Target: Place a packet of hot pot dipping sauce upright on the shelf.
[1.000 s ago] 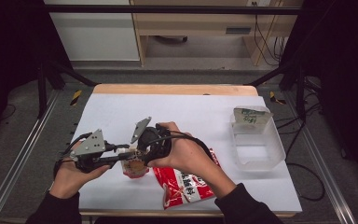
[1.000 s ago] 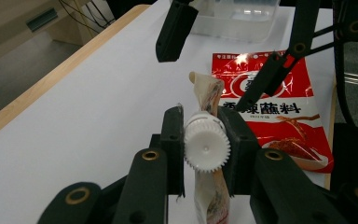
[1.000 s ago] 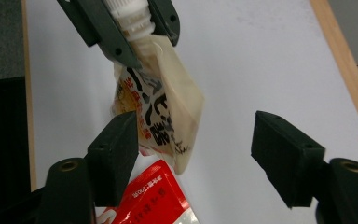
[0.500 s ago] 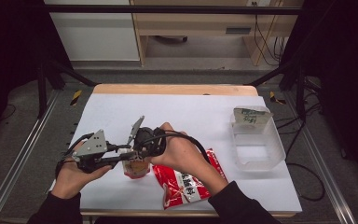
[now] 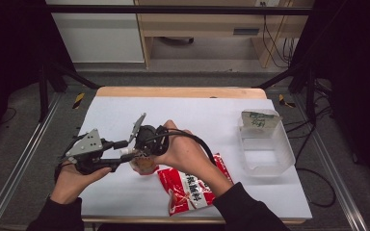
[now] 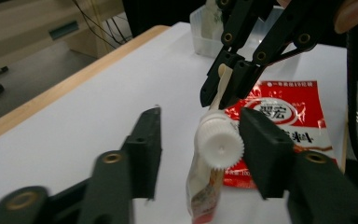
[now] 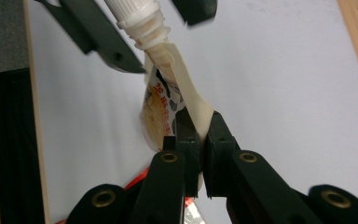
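The right gripper is pinching the pouch's edge flap, jaws closed on it. The left gripper is waiting with jaws open around the white cap — the pouch is hanging just beside the red packet, above the surface.

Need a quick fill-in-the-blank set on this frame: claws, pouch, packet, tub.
1. The right claw is shut on the small spouted pouch's flat ____.
2. The pouch's ribbed white screw cap sits between the ____ claw's open jaws.
3. The flat snack packet lying on the white table is mainly ____.
4. The clear plastic tub stands toward the table's ____ side.

Missing: edge; left; red; right
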The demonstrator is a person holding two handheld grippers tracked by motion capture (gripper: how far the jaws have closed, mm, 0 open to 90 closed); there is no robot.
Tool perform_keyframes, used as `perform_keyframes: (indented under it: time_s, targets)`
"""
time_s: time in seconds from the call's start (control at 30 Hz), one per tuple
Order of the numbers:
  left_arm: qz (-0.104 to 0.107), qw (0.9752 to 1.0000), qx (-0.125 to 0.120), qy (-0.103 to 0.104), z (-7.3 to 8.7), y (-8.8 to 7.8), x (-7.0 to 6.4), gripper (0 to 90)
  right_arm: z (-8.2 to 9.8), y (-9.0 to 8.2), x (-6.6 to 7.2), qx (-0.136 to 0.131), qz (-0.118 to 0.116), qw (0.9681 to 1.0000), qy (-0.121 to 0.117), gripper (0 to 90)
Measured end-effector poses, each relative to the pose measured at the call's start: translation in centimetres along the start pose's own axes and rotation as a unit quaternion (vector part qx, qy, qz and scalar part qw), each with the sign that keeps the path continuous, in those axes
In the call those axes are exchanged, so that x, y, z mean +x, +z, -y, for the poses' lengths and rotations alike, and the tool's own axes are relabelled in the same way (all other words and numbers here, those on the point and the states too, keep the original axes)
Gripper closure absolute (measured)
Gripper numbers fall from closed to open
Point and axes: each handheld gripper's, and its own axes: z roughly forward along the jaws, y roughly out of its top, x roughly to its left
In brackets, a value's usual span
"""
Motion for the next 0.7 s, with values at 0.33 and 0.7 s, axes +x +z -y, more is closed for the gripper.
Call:
perform_keyframes:
  time_s: [0.33,0.7]
  targets:
    - [-0.021,0.9997,-0.001,-0.012,1.2,0.2,0.9,21.2,1.0,-2.7,-2.8,-0.032,0.030,0.9989,0.019,86.9]
    - [-0.021,0.9994,0.019,-0.020,3.7,2.1,1.8,8.5,3.9,-5.3,-4.5,-0.029,0.059,0.9974,0.028,86.9]
